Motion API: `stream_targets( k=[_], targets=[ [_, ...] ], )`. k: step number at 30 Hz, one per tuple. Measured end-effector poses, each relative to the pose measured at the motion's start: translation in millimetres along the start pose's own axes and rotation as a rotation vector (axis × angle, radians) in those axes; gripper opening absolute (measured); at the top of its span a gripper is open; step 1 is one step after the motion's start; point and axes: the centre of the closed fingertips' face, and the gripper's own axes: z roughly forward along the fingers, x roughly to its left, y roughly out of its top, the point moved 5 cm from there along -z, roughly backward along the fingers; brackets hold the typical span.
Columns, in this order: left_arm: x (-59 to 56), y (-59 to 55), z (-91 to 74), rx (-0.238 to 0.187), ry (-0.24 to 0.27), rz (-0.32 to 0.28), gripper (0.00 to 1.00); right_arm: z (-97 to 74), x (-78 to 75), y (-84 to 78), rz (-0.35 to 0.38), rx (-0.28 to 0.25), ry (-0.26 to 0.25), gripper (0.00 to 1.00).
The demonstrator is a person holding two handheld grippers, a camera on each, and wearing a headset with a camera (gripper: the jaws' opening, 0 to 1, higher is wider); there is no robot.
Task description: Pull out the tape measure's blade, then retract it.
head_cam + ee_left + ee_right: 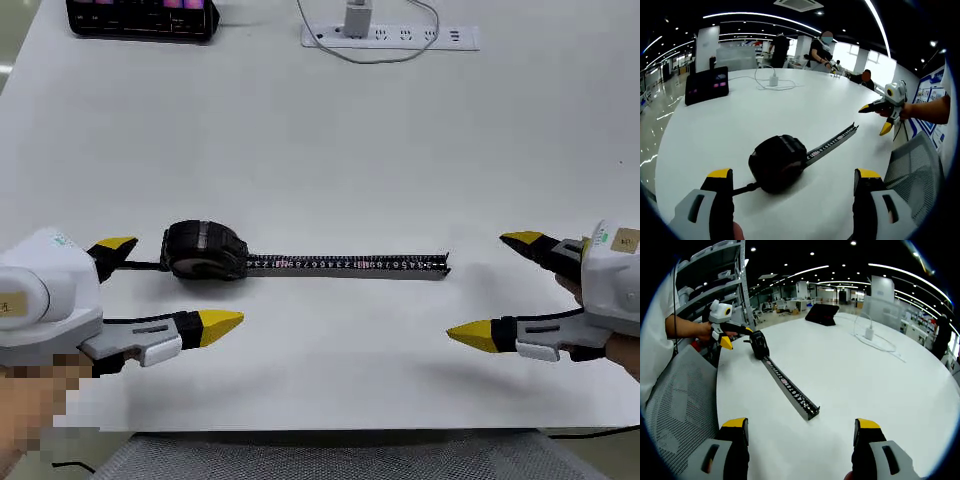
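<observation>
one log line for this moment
tape measure: on table, blade out | left gripper: open, case between jaws | right gripper: open, clear of blade tip

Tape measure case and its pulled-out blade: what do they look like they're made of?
Case: black, mostly matte with soft highlights and ribbed bands, so likely plastic, perhaps rubber-coated. Blade: a thin, dark, stiff strip lying straight on the table, with pale printed markings; probably coated metal, though the look alone cannot confirm that.
</observation>
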Motion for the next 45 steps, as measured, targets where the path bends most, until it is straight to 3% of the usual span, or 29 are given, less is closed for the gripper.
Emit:
stream_targets(
  k=[14, 30, 35, 45],
  targets=[
    [-1.8, 2.3, 13.6, 0.004, 0.024, -0.057, 0.97, 9.3, -8.6, -1.8, -0.004, 0.023, 0.019, 0.86],
    [-8.5, 5.4, 23.4, -0.042, 0.033, -0.162, 0.91, 15.4, -13.0, -1.4, -0.007, 0.029, 0.035, 0.83],
    [-8.7, 4.9, 23.3, -0.054, 0.052, -0.18, 0.9, 16.1, -12.9, -1.3, -0.015, 0.029, 0.037, 0.81],
    [-5.7, 5.4, 25.8, -0.09, 0.147, -0.231, 0.82, 18.1, -13.7, -0.9, -0.039, 0.036, 0.061, 0.72]
  ],
)
